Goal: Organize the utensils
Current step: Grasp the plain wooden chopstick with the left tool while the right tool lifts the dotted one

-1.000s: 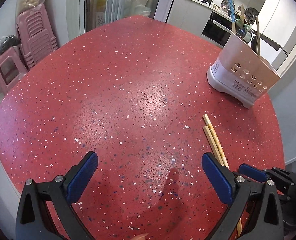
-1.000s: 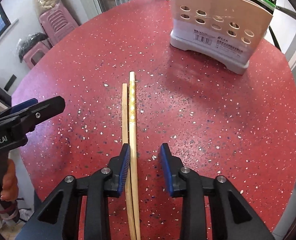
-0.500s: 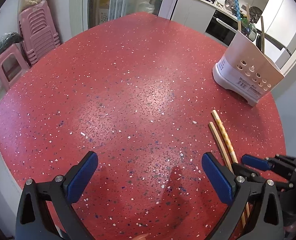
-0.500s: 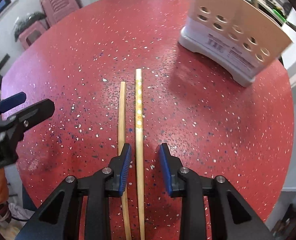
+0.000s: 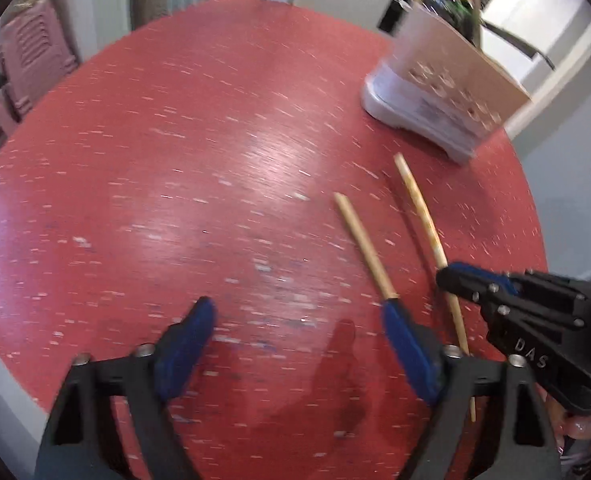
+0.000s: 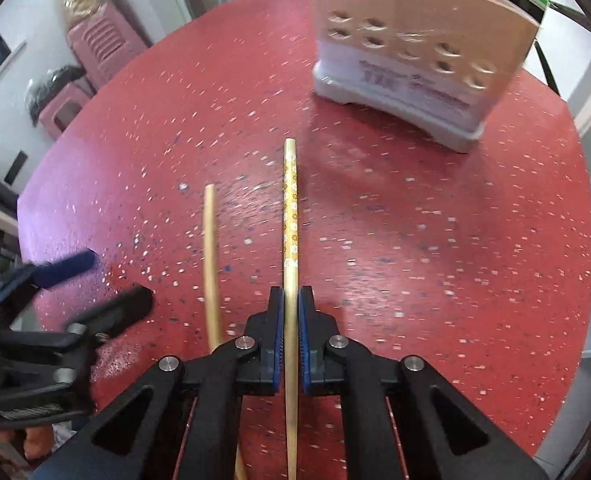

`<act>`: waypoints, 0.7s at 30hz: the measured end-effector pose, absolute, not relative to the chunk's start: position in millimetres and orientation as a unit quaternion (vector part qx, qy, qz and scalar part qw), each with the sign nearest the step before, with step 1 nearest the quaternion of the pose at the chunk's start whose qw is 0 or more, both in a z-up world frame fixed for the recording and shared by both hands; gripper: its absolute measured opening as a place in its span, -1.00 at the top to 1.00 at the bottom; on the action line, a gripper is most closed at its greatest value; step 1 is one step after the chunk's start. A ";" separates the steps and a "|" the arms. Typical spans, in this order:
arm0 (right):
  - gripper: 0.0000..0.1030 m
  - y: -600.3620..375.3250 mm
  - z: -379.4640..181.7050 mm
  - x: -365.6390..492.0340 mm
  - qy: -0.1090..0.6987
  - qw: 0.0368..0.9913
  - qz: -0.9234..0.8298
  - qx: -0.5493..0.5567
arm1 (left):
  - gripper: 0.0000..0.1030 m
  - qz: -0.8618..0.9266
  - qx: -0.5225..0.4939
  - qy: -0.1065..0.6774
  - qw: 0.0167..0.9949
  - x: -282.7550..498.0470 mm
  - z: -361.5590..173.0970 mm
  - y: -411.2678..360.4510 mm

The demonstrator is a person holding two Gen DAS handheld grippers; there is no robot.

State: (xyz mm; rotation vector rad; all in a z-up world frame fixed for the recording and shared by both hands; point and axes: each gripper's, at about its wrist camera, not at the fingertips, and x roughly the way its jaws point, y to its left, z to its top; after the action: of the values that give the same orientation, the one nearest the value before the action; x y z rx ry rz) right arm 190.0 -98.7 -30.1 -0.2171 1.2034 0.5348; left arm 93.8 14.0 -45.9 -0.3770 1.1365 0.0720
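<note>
Two wooden chopsticks are on the round red speckled table [image 6: 435, 240]. My right gripper [image 6: 290, 300] is shut on the flower-patterned chopstick [image 6: 290, 200], whose far end points at the utensil holder [image 6: 415, 52]. The plain chopstick [image 6: 211, 248] lies just left of it on the table. In the left wrist view my left gripper [image 5: 295, 328] stands open above the table, its right pad beside the near end of the plain chopstick [image 5: 363, 244]; the right gripper [image 5: 455, 276] pinches the patterned chopstick [image 5: 419, 212] at the right.
The white and beige utensil holder [image 5: 435, 92], with several utensils standing in it, sits at the table's far right. Pink stools [image 6: 95, 44] are stacked by the wall past the table's left edge. A hand [image 5: 575, 428] grips the right tool's handle.
My right gripper closed onto the patterned chopstick, which has drawn apart from the plain one. My left gripper shifted right, toward the plain chopstick, still open.
</note>
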 end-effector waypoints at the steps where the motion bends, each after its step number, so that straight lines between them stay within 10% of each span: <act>1: 0.85 -103.3 -28.4 190.3 0.556 0.788 0.247 -0.096 | -1.00 0.030 -0.178 0.540 0.822 97.7 -47.1 7.6; 13: 0.85 -144.0 -9.3 189.6 0.535 0.804 0.254 -0.054 | -0.80 0.066 -0.124 0.590 0.795 126.8 -49.8 -38.1; 21: 0.85 -166.4 -5.2 188.1 0.528 0.806 0.266 -0.036 | 0.19 0.055 -0.063 0.592 0.801 145.0 -44.9 -60.2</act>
State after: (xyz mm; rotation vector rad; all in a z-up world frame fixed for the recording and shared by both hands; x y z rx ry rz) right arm 188.1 -166.4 -5.2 -0.0767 1.1312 0.5686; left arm 145.0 -60.2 -44.9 -0.1359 1.2695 0.1183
